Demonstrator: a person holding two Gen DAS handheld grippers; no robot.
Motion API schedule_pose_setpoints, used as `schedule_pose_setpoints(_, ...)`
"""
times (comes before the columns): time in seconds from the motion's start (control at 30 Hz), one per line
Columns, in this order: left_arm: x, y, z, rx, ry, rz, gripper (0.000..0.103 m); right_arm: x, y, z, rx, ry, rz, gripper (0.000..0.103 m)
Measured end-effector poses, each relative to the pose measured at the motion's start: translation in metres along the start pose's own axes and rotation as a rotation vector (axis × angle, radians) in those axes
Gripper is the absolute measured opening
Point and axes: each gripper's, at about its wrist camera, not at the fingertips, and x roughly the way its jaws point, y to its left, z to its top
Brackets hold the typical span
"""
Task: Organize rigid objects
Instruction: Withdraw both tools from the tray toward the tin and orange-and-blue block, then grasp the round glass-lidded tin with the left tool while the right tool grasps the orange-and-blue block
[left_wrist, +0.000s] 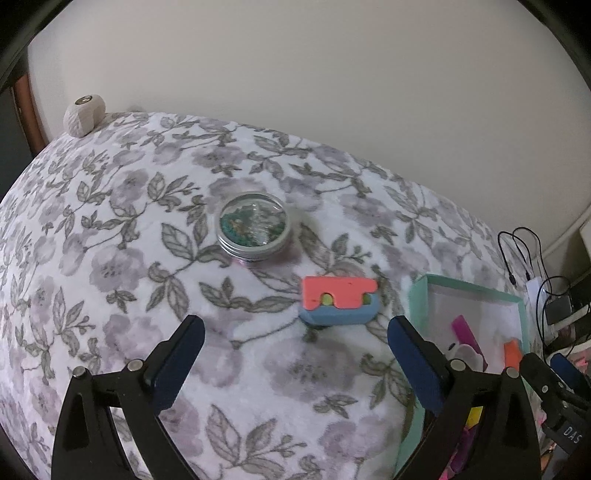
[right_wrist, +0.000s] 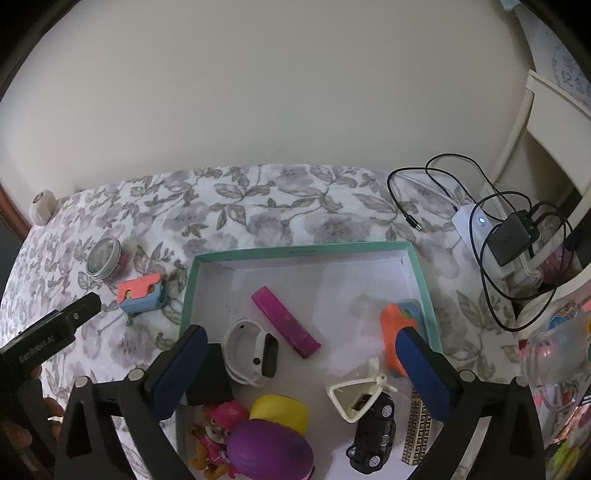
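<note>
Coral-and-blue block looks light, stiff: pinch its long sides; left gripper and right gripper spread, empty

Lighting is dim, soft and even, with a slightly warm cast. Shadows are faint: a weak one sits beside the round tin. Its clear lid carries mild glare. Both views show strong fisheye bending and black vignetting at the corners. Detail is soft throughout, with slight blur near the edges.
</note>
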Motion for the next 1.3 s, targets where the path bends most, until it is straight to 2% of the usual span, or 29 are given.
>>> schedule_pose_setpoints(0.2, -0.008, 0.032, 0.014, -0.074, -0.043, -0.009, 0.099, -0.007, 0.018, 0.003, -0.002, -0.049, 0.073, 0.103)
schedule_pose_setpoints(0.4, -0.004, 0.068, 0.030, -0.135, -0.027, -0.036, 0.099, -0.008, 0.061, 0.008, -0.077, -0.099, 0.134, 0.103)
schedule_pose_setpoints(0.63, 0.013, 0.091, 0.046, -0.137, -0.013, -0.096, 0.099, 0.015, 0.111, 0.014, -0.153, -0.076, 0.190, 0.103)
schedule_pose_setpoints(0.87, 0.031, 0.092, 0.059, -0.065, 0.005, -0.104, 0.099, 0.052, 0.148, 0.016, -0.208, -0.014, 0.176, 0.103)
schedule_pose_setpoints(1.03, 0.047, 0.083, 0.063, -0.017, 0.020, -0.124, 0.099, 0.071, 0.160, 0.015, -0.218, 0.021, 0.188, 0.103)
schedule_pose_setpoints(1.2, 0.059, 0.073, 0.067, 0.024, 0.031, -0.143, 0.099, 0.090, 0.172, 0.013, -0.253, 0.053, 0.164, 0.103)
schedule_pose_setpoints(1.3, 0.065, 0.067, 0.070, 0.054, 0.033, -0.130, 0.099, 0.100, 0.175, 0.012, -0.249, 0.074, 0.154, 0.103)
